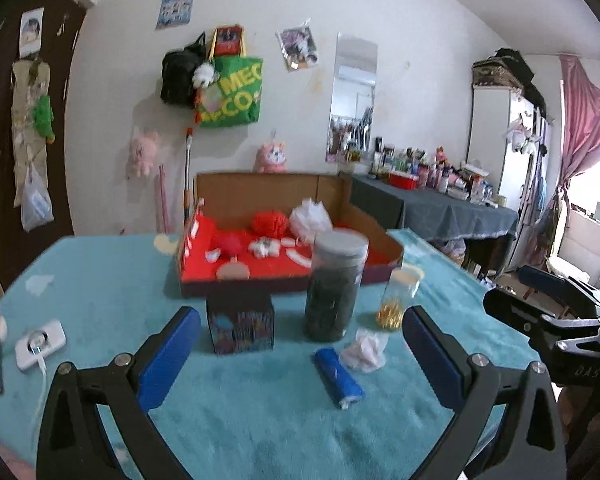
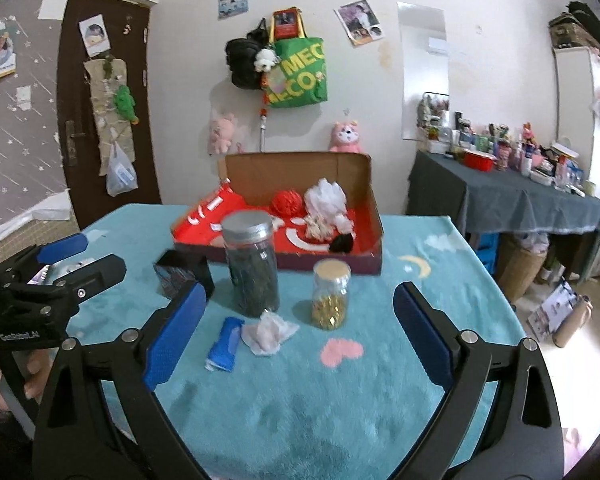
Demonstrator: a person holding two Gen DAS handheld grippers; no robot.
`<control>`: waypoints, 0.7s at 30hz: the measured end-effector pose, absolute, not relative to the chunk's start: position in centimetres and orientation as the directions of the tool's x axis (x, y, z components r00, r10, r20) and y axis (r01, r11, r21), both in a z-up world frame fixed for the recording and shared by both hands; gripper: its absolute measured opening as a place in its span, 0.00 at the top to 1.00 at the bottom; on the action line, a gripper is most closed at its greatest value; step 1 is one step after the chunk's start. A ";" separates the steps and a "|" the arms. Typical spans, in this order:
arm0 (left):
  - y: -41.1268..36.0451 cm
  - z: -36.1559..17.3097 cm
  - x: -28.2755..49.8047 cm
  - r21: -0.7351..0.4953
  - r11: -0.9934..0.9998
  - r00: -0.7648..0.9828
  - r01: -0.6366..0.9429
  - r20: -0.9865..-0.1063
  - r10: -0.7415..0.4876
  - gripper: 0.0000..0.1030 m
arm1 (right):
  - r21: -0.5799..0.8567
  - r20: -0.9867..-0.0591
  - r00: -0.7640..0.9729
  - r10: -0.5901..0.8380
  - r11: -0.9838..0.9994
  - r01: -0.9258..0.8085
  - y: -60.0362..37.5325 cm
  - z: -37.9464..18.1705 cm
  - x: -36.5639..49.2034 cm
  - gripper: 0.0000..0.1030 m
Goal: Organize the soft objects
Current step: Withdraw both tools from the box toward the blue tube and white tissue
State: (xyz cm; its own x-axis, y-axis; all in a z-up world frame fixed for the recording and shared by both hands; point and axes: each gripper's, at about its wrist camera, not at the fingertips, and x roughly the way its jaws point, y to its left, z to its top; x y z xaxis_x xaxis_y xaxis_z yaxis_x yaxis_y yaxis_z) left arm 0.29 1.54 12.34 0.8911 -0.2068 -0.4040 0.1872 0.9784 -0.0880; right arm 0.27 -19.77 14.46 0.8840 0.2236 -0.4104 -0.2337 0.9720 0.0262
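An open cardboard box (image 1: 260, 184) (image 2: 374, 208) with a red lining stands at the table's far side. In it lie a red pom-pom (image 1: 270, 223) (image 2: 286, 202), a white fluffy puff (image 1: 310, 218) (image 2: 325, 196), a small white piece (image 1: 264, 247) and a black soft ball (image 2: 342, 243). On the teal cloth in front lie a crumpled white tissue (image 1: 364, 350) (image 2: 268, 333) and a blue rolled cloth (image 1: 339, 376) (image 2: 225, 344). My left gripper (image 1: 300, 352) is open and empty above the cloth. My right gripper (image 2: 296, 338) is open and empty too.
A tall dark jar with a grey lid (image 1: 336, 284) (image 2: 252, 264), a small jar of gold bits (image 1: 396, 300) (image 2: 331, 294) and a dark printed box (image 1: 240, 324) (image 2: 180, 276) stand between the grippers and the cardboard box. A white charger (image 1: 40, 344) lies at the left. A cluttered side table (image 2: 512, 196) stands right.
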 end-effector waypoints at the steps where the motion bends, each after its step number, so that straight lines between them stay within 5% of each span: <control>1: 1.5 11.7 0.4 -0.090 0.979 0.886 0.183 -0.415 -0.204 0.00 | 0.024 -0.415 0.884 0.216 0.974 -0.226 -19.7 13.8 0.3 0.07; 21: 1.0 3.5 2.9 -0.101 0.987 0.788 0.124 -0.595 -0.160 0.00 | 0.075 -0.582 0.791 0.188 0.981 -0.178 -19.7 5.4 2.8 0.07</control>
State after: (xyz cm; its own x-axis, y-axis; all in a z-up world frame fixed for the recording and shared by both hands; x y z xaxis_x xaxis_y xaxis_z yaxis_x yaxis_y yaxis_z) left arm 2.86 0.96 3.54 0.7879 -0.1597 -0.5948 0.1236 0.9871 -0.1014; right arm 2.81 -19.66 5.35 0.7913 0.1879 -0.5818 -0.1779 0.9812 0.0749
